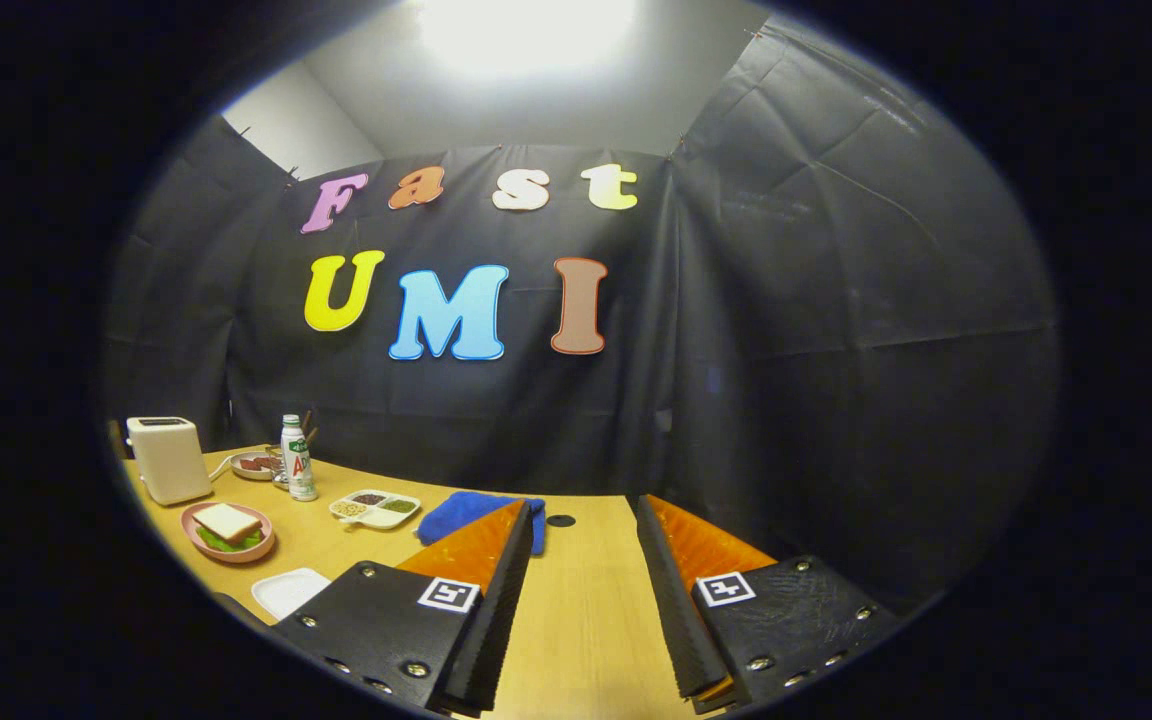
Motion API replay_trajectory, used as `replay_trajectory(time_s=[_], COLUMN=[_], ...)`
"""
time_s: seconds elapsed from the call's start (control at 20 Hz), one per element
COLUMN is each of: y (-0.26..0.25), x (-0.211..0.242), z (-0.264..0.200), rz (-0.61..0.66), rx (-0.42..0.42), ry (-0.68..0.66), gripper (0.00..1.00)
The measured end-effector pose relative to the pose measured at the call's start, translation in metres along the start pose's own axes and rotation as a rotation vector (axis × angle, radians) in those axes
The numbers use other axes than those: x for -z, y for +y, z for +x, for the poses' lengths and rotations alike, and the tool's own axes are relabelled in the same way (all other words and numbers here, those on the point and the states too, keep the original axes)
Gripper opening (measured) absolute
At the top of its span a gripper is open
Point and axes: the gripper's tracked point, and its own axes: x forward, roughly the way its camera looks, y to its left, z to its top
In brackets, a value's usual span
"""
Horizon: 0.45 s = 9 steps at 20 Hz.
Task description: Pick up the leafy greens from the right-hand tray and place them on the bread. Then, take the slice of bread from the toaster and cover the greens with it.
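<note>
Your gripper (581, 600) sits nearest the camera, its 2 fingers spread wide apart over the bare table (576, 620) with nothing between them. Each finger carries 1 square black-and-white marker tag.

Just beyond the left finger lies 1 blue cloth (466, 512), partly hidden by that finger, and 1 small dark hole (561, 520) in the tabletop sits beside it. Left of the left finger you have 1 white tray (290, 590).

Farther off to the left stands 1 pink plate (228, 548) holding the sandwich: 1 bread slice (227, 521) on top, pale with a tan crust, and greens (219, 541) showing bright and leafy under its near edge. Behind the plate is 1 white toaster (168, 458). To its right you see 1 metal dish (254, 465), 1 white bottle (297, 458) with a green and red label too small to read, and 1 divided dish (375, 507) with 3 compartments of dark, pale and green contents.
</note>
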Motion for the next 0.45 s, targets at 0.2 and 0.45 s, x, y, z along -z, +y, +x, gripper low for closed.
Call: replay_trajectory(time_s=[0.2,0.45], y=[-0.032,-0.073], x=[0.012,0.048], z=[0.020,0.045], rz=[-0.008,-0.066], rx=[-0.024,0.080], ry=[-0.097,-0.119], gripper=[0.64,0.65])
